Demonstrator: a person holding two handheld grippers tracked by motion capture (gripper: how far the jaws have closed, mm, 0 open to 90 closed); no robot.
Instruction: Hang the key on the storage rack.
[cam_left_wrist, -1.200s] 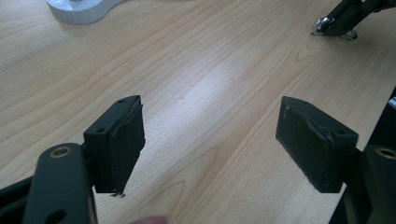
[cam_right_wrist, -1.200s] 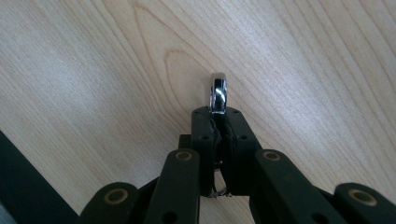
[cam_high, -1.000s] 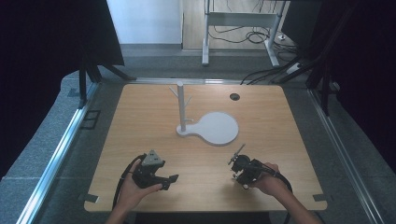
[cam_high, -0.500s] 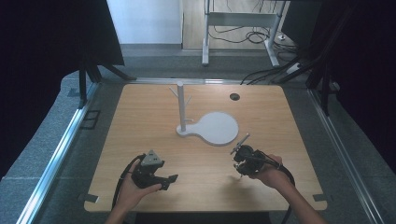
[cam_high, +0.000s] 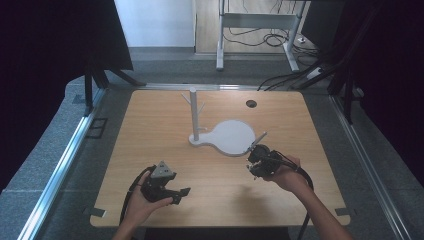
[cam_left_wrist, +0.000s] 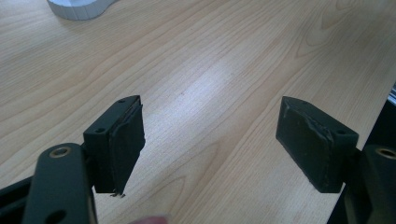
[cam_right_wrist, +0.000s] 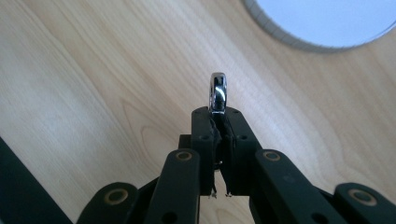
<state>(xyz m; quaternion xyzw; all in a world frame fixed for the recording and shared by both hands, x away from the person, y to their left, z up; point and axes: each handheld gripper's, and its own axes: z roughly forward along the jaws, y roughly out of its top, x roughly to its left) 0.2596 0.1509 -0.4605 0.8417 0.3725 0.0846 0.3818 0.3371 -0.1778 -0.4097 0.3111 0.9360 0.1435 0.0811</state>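
Now my right gripper (cam_high: 256, 150) is clamped shut on a thin shiny metal piece (cam_right_wrist: 218, 92), its rounded end poking out past the jaws, lifted off the table (cam_high: 165, 115) just beside the white stand (cam_high: 232, 137)'s round base. My left gripper (cam_high: 181, 194) sits nearer me than the stand, jaws wide apart, holding nothing.

No text, label, brand, number or sign can be read anywhere in these pictures, neither on the table nor on anything that stands on it.
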